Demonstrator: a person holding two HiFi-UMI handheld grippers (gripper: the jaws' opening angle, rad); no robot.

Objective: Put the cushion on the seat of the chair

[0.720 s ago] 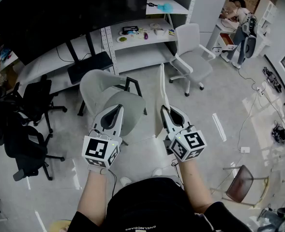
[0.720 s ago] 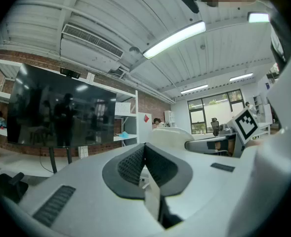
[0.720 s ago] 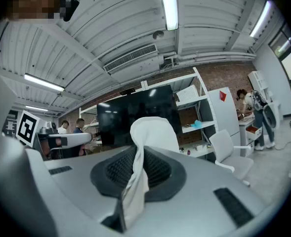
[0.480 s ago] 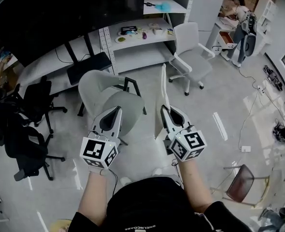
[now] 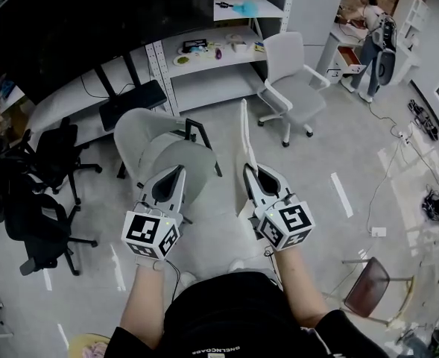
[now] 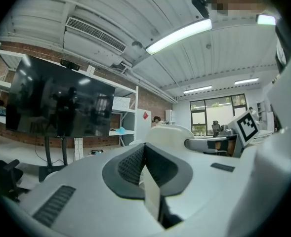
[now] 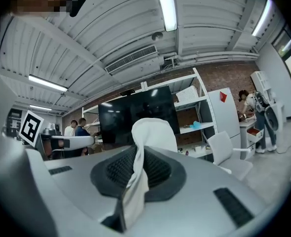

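Note:
In the head view my right gripper is shut on the lower edge of a thin white cushion, which stands on edge above the floor just right of a pale grey chair. The right gripper view shows the cushion pinched between the jaws of that gripper. My left gripper hovers over the chair's seat with its jaws together and nothing seen held. In the left gripper view the left gripper points level, with the cushion off to its right.
A white office chair stands behind the cushion. Black chairs crowd the left side. White shelves and a large dark screen line the back. A person stands far right, and a brown chair sits at lower right.
Both grippers and the cushion have drifted slightly left in the head view. The right gripper's hold on the cushion is unchanged.

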